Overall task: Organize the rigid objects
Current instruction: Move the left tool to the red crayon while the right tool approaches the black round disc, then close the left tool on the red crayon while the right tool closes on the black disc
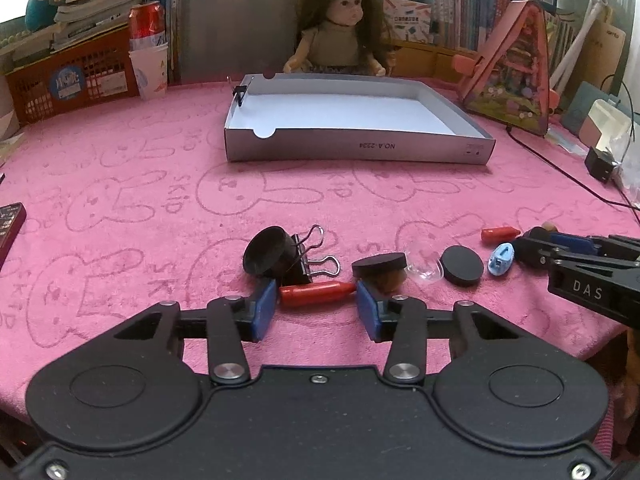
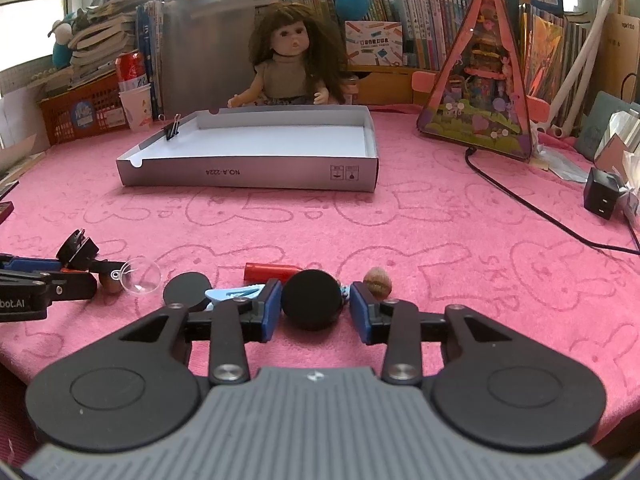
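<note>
The left gripper (image 1: 316, 306) is standing open around a red tube (image 1: 317, 293) lying crosswise on the pink counter (image 1: 160, 184), its ends just at the blue pads; whether they are pressing cannot be told for sure, but a gap seems to be showing, so it reads as not yet clamped. The tube looks light, stiff and smooth, likely to roll, so taking it end to end or across the middle should be working.

The right gripper (image 2: 312, 308) is sitting open around a black disc (image 2: 311, 300), pads just beside its rim and apparently apart. The disc looks hard and light; pinching across its width suits it.

The left view is showing a binder clip (image 1: 312, 258) and a black cap (image 1: 266, 256) behind the tube, and a second red tube (image 1: 500, 234) far right. The right view is showing a walnut (image 2: 378, 283) and a clip (image 2: 172, 128) on the tray (image 2: 248, 174) wall. The tray is lying far across the counter, apparently otherwise empty.
</note>
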Tool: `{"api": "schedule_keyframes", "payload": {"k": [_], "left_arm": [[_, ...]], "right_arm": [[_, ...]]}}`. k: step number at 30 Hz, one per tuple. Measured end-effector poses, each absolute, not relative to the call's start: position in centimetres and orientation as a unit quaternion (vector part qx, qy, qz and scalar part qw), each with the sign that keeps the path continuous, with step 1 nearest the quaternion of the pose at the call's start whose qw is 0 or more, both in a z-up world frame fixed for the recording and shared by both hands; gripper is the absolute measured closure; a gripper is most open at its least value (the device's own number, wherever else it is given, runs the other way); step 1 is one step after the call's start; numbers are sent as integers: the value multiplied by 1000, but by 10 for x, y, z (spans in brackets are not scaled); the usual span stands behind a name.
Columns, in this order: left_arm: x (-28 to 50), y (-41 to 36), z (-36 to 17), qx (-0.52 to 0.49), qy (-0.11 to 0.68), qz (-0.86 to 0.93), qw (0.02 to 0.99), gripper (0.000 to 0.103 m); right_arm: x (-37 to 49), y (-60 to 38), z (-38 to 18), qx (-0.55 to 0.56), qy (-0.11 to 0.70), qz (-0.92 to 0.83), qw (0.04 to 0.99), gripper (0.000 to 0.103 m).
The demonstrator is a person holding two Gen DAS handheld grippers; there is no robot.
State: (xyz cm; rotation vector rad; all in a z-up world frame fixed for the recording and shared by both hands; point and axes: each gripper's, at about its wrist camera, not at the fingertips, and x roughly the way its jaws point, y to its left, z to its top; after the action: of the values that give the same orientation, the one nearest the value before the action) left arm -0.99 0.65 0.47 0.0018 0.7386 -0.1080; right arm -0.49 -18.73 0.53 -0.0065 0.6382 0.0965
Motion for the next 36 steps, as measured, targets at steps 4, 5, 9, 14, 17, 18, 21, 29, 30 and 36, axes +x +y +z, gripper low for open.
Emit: {"api": "schedule_keyframes", "payload": {"k": [4,5,9,14,17,18,21,29,30,36], "left_arm": [[-12,2,3,15,353,-48,934,60],[-12,1,3,16,352,-48,935,60],[-17,4,6,15,349,-61,935,62],[-24,10,12,23,347,-91,933,62],[-27,13,13,21,349,-93,932,61],[-28,13,13,23,349,-90,933,61],[-31,12,11,25,349,-82,933,55],[-33,0,5,36,344,-43,937,45],[-33,-1,4,36,344,-39,938,45],[-32,-2,2,20,351,-27,936,47]], "right_arm": [[-4,-186,5,-6,312,46,949,46],[-4,-186,5,-8,311,45,949,46],[-6,-184,6,-17,313,48,948,63],[-11,-185,9,-18,316,59,947,63],[-14,-185,11,-18,318,66,945,63],[-15,-185,12,-18,320,69,945,63],[-18,-184,14,-18,323,76,943,62],[-26,-182,15,-27,316,83,945,47],[-27,-182,15,-27,314,82,945,47],[-30,-184,14,-36,299,70,951,41]]}}
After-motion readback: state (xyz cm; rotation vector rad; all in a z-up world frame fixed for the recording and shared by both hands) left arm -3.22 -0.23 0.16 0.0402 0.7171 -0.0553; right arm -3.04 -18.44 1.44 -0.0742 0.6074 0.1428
